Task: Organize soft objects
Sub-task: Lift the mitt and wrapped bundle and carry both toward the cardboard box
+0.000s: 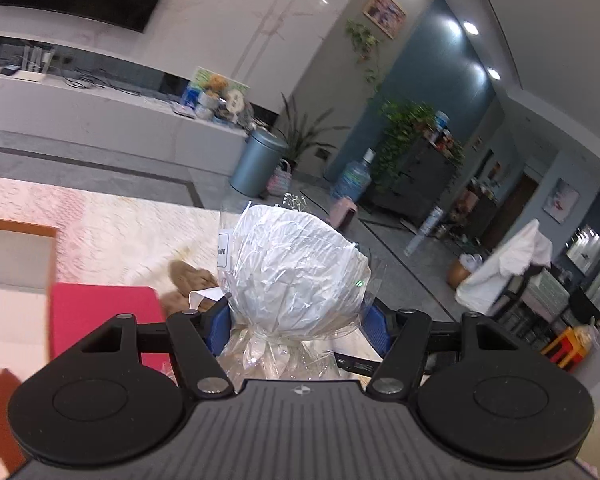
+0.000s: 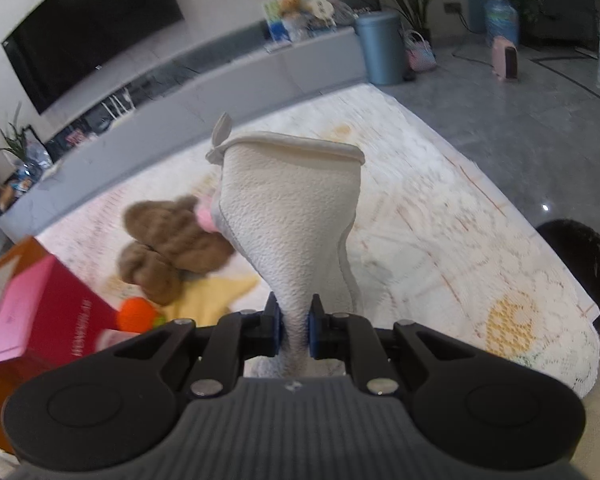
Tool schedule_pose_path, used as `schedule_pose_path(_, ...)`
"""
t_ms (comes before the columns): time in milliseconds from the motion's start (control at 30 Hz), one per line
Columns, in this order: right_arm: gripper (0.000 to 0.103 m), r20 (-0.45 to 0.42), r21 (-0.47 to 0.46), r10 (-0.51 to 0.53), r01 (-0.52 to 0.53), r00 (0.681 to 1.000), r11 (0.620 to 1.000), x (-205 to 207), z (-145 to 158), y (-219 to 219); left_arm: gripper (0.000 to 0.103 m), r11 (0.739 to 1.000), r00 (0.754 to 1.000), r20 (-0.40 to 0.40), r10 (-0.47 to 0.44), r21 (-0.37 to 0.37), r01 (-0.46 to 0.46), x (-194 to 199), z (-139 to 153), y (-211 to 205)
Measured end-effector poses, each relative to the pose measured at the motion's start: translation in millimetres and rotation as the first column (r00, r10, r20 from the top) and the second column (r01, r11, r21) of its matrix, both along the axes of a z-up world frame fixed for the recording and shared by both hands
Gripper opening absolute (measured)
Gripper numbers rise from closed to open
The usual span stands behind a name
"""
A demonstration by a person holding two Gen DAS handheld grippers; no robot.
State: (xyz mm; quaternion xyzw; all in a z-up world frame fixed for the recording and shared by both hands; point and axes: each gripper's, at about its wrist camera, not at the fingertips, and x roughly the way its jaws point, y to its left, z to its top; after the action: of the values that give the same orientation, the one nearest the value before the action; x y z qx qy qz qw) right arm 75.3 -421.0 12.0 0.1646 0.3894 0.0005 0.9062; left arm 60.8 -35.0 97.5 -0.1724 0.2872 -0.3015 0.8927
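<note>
Both grippers carry loads — left gripper clasps a wrapped bundle, right gripper pinches a cloth; next, likely the box.

The round white bundle is wrapped in crinkly, shiny clear plastic. The cream cloth pouch looks soft and bumpy, with a rolled rim. The brown teddy toy is fuzzy. The pale lace cloth looks rough and matt. The grey floor is glossy. The blue bin looks smooth.
</note>
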Motion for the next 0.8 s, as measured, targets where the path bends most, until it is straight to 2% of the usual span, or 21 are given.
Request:
schedule_pose_path(133, 0.011, 0.084, 0.029, 0.044, -0.047, 0.996, 0.999, -17.0, 29.3, 9.0, 0.075, 0.998, 0.998, 0.014, 0.062, -0.008, -0.062, -9.7, 3.0, 25.8)
schedule_pose_path(267, 0.011, 0.182, 0.041, 0.091, -0.1, 0.979, 0.994, -39.9, 70.9, 27.4, 0.075, 0.992, 0.992, 0.024, 0.128, -0.007, -0.128, -18.0, 0.4, 52.4)
schedule_pose_path(567, 0.011, 0.411, 0.01, 0.213, -0.238, 0.887, 0.971, -82.2, 160.7, 112.3, 0.075, 0.965, 0.963, 0.059, 0.263, -0.027, -0.262, -29.1, -2.7, 108.2)
schedule_pose_path(800, 0.011, 0.426, 0.005, 0.35, -0.389, 0.834, 0.921, -80.5, 194.7, 197.6, 0.075, 0.948, 0.949, 0.029, 0.314, -0.061, -0.312, -34.0, -16.8, 148.7)
